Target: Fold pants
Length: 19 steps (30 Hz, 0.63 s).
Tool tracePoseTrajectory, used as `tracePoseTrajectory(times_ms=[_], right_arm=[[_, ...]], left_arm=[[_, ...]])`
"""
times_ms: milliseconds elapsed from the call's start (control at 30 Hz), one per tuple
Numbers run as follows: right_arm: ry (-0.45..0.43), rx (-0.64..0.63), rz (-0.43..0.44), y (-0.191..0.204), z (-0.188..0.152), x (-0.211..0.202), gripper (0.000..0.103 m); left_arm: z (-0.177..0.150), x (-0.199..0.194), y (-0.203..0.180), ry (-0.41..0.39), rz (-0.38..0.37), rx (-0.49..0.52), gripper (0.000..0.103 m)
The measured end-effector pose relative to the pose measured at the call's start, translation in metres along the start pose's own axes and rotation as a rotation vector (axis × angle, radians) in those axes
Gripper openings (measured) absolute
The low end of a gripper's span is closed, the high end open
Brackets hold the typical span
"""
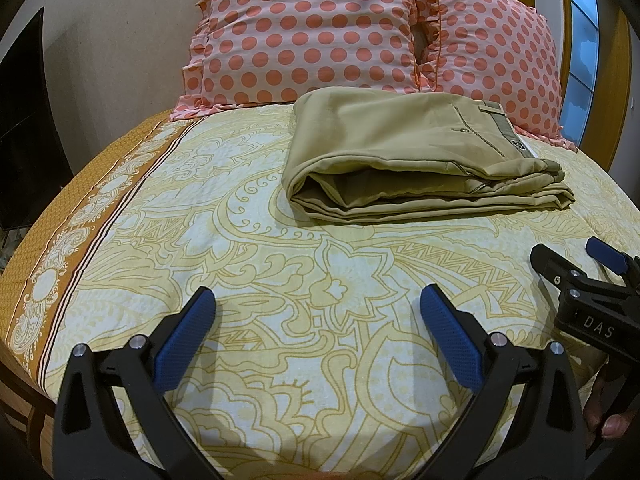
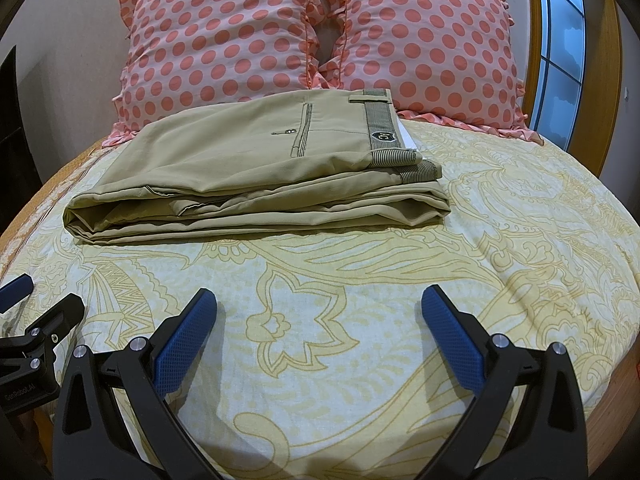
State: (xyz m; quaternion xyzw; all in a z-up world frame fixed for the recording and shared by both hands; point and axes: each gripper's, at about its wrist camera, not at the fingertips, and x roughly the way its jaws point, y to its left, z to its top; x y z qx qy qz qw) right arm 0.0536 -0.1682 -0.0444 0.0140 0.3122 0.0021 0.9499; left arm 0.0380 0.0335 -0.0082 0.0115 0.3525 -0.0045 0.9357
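Note:
The khaki pants (image 1: 404,156) lie folded in a flat stack on the bed, waistband to the right, back pocket on top; they also show in the right wrist view (image 2: 248,176). My left gripper (image 1: 318,300) is open and empty, above the bedsheet well short of the pants. My right gripper (image 2: 320,300) is open and empty too, in front of the stack. The right gripper also shows at the right edge of the left wrist view (image 1: 576,258). The left gripper shows at the left edge of the right wrist view (image 2: 40,296).
Two pink polka-dot pillows (image 1: 304,32) (image 2: 432,40) lean against the wall behind the pants. The yellow patterned bedsheet (image 2: 360,288) covers the bed. A wood-framed window (image 2: 560,48) is at the right; a dark panel (image 1: 24,120) is at the left.

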Motion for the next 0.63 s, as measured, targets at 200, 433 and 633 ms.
tracePoseTrajectory(times_ms=[200, 433, 633], right_arm=[[0.000, 0.000, -0.001, 0.0001, -0.0003, -0.0002, 0.102], [-0.001, 0.000, -0.001, 0.0001, 0.0000, -0.0001, 0.102], [0.000, 0.000, 0.001, -0.0003, 0.0001, 0.0000, 0.102]], left_arm=[[-0.0001, 0.0001, -0.0012, -0.001, -0.002, 0.001, 0.101], [0.0020, 0.0014, -0.0027, -0.010, -0.009, 0.007, 0.101], [0.0023, 0.0016, -0.0038, -0.012, -0.010, 0.010, 0.101]])
